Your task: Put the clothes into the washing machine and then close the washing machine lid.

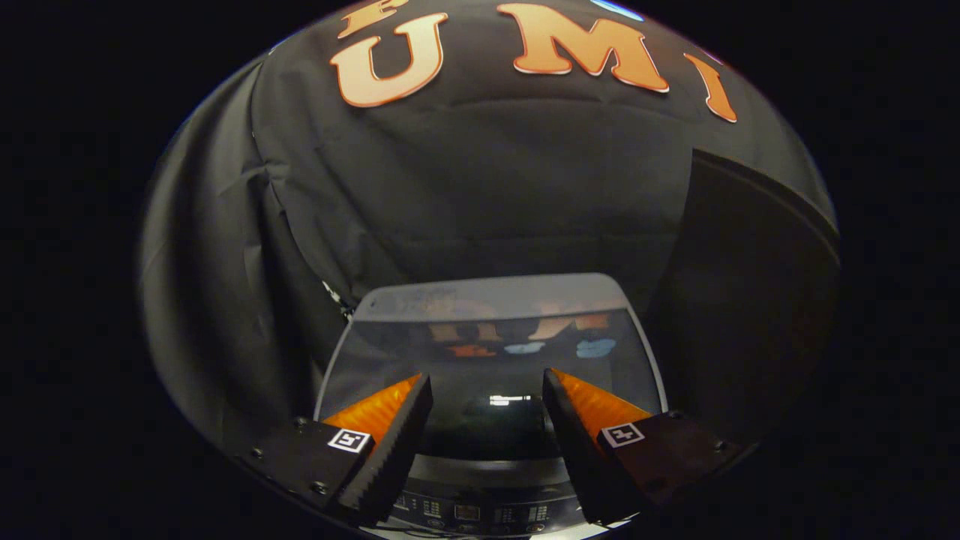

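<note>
The gripper (487,390) hovers with its wedge-shaped, ridged fingers (390,442) spread apart, nothing between them. Just ahead and below sits the washing machine (487,480), its smooth, glossy lid (491,341) lying flat and shut, rounded at the corners and mirroring the booth. A curved control panel (480,514) with small buttons runs beneath the fingertips. Creased black cloth (480,202) hangs beyond.

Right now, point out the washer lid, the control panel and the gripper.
washer lid (491,341): gripper view, middle of glass pane.
control panel (469,513): gripper view, centre display between the fingers.
gripper (487,394): gripper view, open gap between fingertips.
</note>
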